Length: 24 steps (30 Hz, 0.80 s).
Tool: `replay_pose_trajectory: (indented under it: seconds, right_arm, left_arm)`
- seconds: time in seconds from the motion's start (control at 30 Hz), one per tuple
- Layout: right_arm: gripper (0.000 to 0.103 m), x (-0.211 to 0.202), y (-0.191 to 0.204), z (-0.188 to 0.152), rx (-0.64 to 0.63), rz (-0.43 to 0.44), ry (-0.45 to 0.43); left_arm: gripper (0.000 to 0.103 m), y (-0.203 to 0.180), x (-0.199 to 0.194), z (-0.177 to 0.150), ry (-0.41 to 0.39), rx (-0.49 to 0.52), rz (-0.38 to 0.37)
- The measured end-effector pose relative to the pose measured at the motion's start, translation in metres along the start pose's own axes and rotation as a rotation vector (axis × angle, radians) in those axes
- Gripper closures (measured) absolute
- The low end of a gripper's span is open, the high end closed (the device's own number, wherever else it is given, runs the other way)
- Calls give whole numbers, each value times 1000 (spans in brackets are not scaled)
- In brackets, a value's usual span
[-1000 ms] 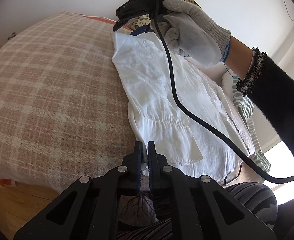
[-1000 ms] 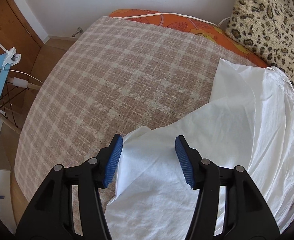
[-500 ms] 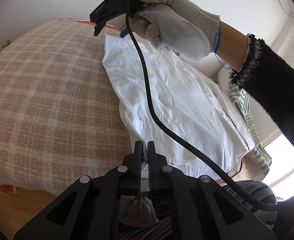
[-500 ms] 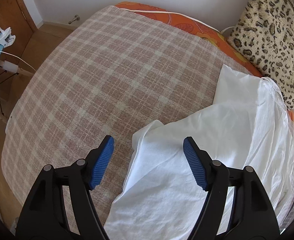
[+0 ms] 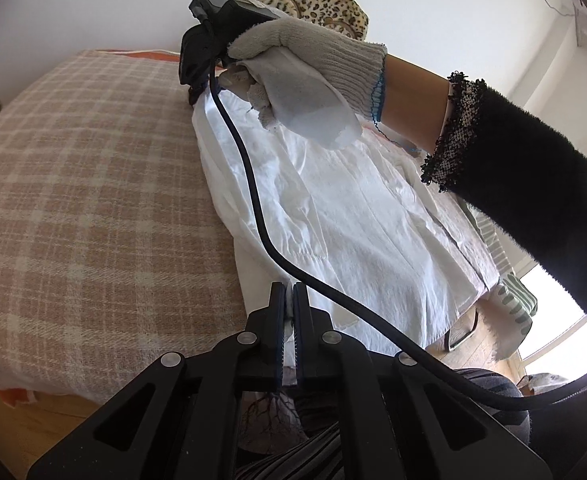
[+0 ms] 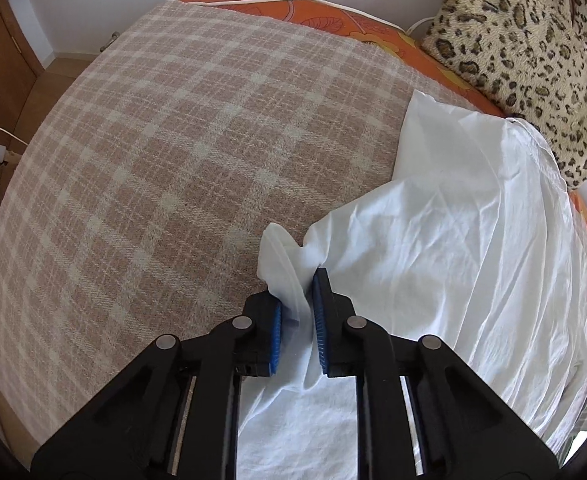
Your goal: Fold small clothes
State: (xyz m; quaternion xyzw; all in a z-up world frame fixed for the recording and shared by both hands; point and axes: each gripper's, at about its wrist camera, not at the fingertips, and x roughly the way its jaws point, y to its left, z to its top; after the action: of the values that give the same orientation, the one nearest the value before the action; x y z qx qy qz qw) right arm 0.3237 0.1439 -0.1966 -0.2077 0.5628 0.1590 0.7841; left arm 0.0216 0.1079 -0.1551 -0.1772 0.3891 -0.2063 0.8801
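Note:
A white garment (image 5: 333, 220) lies spread along the right side of the bed. My left gripper (image 5: 288, 300) is shut on its near hem, and a sliver of white cloth shows between the pads. At the far corner, a gloved hand (image 5: 305, 76) holds my right gripper (image 5: 193, 96) steeply down onto the fabric. In the right wrist view the right gripper (image 6: 296, 292) has its jaws closing on a puckered fold at the white garment's (image 6: 453, 248) left edge. The blue pads (image 6: 318, 312) pinch that fold.
A pink plaid blanket (image 6: 173, 160) covers the bed to the left of the garment. A leopard-print cushion (image 6: 525, 40) sits at the head, on an orange sheet (image 6: 333, 16). A black cable (image 5: 253, 192) trails over the garment. Striped cloth (image 5: 513, 300) hangs at the right.
The right jaws, wide apart before, have closed onto the garment's edge fold as the gripper sank to the cloth. The left gripper stayed shut and rose slightly with the hem.

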Motion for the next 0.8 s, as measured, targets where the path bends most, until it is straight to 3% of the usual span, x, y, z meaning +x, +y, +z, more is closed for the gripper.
replay_pose_trajectory:
  seconds: [0.23, 0.5, 0.8]
  right_arm:
    - [94, -28, -43, -12, 99, 154, -64]
    - [95, -64, -104, -29, 164, 220, -134]
    - [95, -75, -176, -65, 252, 241, -174]
  left_arm:
    - [101, -13, -1, 4, 20, 44, -8]
    - [101, -48, 6, 13, 55, 136, -52]
    - [101, -93, 33, 19, 148, 283, -112]
